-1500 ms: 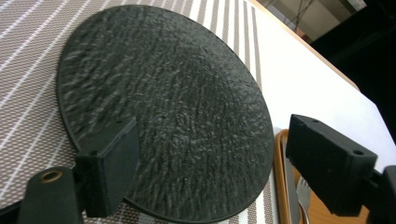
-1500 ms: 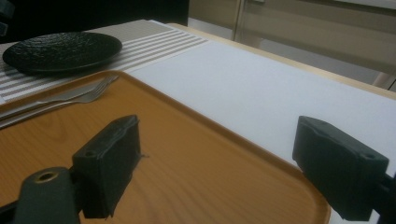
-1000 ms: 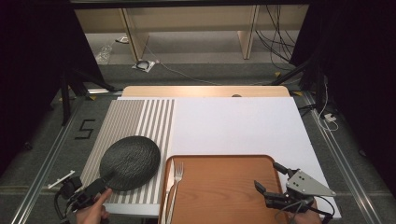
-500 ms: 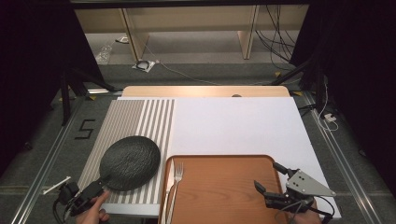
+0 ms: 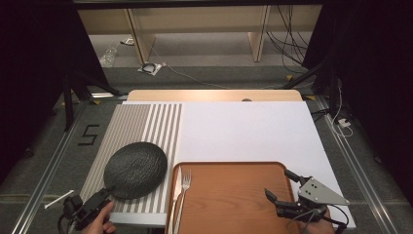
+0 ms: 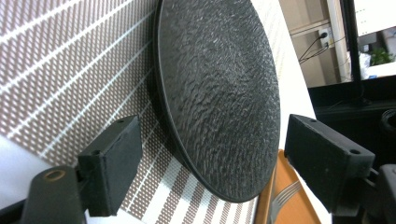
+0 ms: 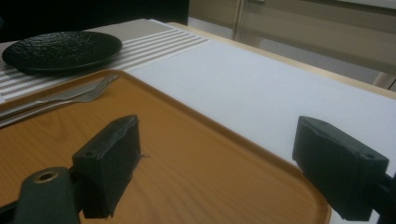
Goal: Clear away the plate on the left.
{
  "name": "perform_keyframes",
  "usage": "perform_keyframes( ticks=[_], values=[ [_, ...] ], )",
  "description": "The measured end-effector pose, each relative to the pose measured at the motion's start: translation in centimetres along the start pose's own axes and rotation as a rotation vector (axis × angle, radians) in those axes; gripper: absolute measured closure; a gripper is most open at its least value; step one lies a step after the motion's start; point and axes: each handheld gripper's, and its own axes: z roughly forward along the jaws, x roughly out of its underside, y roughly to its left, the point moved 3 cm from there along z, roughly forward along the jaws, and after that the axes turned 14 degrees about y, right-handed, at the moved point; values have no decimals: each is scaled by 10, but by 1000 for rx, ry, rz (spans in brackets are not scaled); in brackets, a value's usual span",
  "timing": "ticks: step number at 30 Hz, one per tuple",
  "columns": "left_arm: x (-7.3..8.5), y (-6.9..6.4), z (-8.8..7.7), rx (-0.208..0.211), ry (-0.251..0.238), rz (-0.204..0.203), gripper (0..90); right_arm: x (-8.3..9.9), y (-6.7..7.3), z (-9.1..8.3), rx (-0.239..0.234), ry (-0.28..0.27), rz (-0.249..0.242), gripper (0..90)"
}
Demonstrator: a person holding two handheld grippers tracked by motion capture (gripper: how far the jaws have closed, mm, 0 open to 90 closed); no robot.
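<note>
Your left gripper [image 5: 106, 195] has its fingers apart, with the black plate [image 5: 135, 169] just ahead of them, while your right gripper [image 5: 281, 190] holds its fingers apart above the wooden tray [image 5: 229, 195].

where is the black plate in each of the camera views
High view: black plate lower left, on the striped mat.
Left gripper view: centre, standing on edge as the camera is rolled, between the open jaws.
Right gripper view: top left, far off.
Shared landmark: the fork on the wooden tray beside it.
</note>
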Motion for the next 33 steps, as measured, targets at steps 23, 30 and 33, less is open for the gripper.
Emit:
perform_keyframes(
  ticks=[23,30,33],
  values=[
    [9,2,20,122,25,-150,333,0,0,1,0,3,0,161],
    [10,4,27,142,29,-186,385,0,0,1,2,4,0,161],
    [9,2,29,143,21,-182,422,-1,1,1,2,2,-2,161]
  ],
)
